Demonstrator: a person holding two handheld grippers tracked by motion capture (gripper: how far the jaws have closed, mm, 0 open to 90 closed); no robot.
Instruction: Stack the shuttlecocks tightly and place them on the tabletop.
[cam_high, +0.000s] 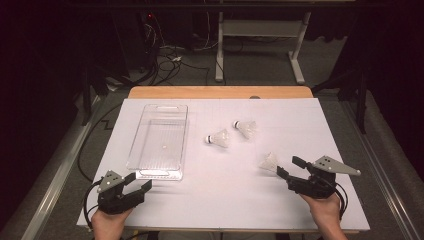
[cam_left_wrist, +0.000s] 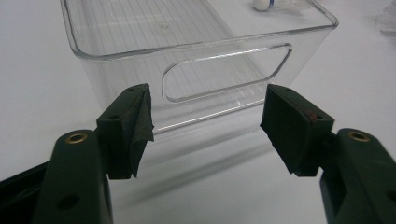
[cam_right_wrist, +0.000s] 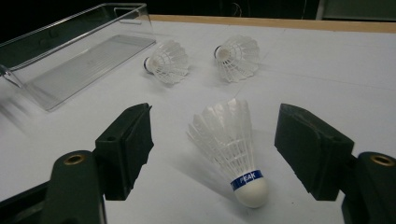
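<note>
My right gripper (cam_right_wrist: 212, 154): jaws spread, flanking nearest shuttlecock (cam_right_wrist: 231, 144), not touching. Left gripper (cam_left_wrist: 205, 133): jaws spread, just short of clear bin (cam_left_wrist: 201, 70). Two more shuttlecocks (cam_high: 218, 138) (cam_high: 245, 128) lie on worktop (cam_high: 300, 125). Bin holds none; all three remain, I judge.

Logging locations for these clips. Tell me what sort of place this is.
Probably a lab or test workshop: a white-covered table stands in a dark room, loose cables run across the grey floor behind it, and a bare desk frame stands farther back.
</note>
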